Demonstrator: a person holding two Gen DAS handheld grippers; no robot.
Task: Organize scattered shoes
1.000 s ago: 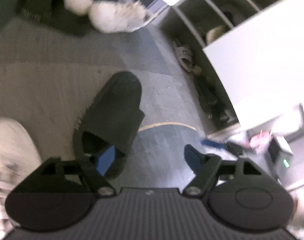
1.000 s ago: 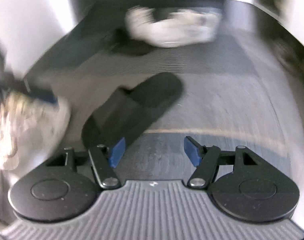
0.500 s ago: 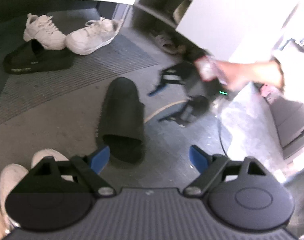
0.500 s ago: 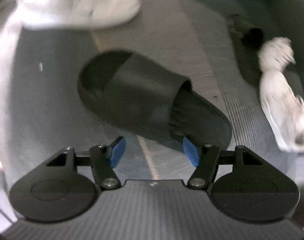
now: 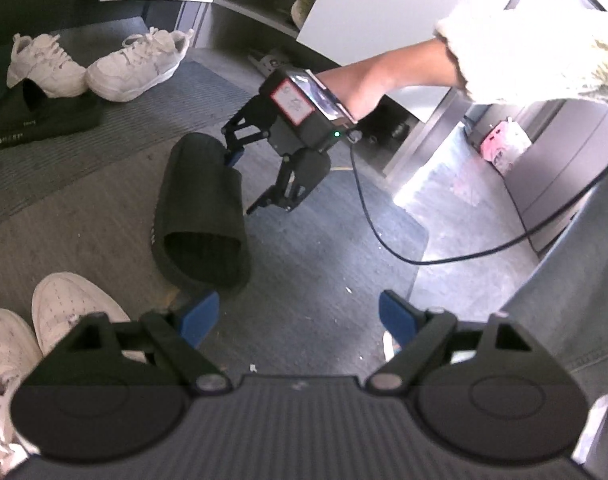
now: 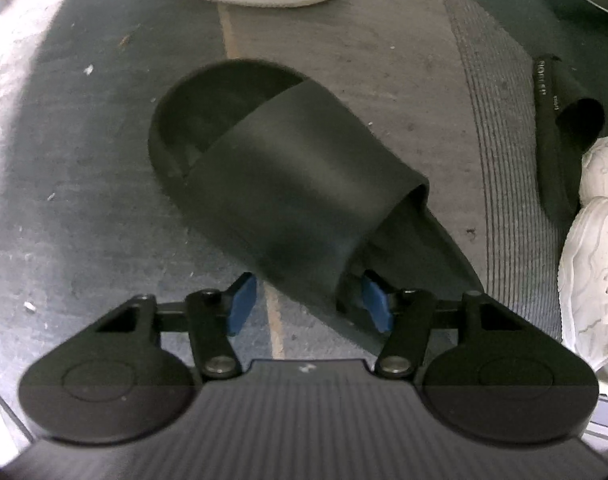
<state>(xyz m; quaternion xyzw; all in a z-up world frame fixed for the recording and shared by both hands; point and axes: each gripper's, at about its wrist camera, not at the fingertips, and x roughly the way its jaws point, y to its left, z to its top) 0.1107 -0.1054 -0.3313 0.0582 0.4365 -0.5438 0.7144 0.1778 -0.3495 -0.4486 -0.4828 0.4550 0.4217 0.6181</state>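
Right claw [image 6: 310, 304] spread, fingers straddling the strap edge of one black slide [image 6: 295, 188] lying mid-frame on the floor. Left claw [image 5: 299, 318] spread, empty. Second black slide [image 5: 39, 120] and two white sneakers [image 5: 137, 66] at upper left.

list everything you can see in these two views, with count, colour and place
slide: 1, black, floor centre, right gripper's jaws straddling its strap
second slide: 1, black, on the ribbed mat, partly under the sneakers
sneakers: 2, white, on the mat by the cabinet
cabinet: 1, grey shelves, white doors open, shoes inside
bag: 1, pink and white, far doorway
worn sneakers: 2, white, lower left
cable: 1, black, trailing from right gripper
right gripper: 1, black, blue pads, open
left gripper: 1, same, open, empty
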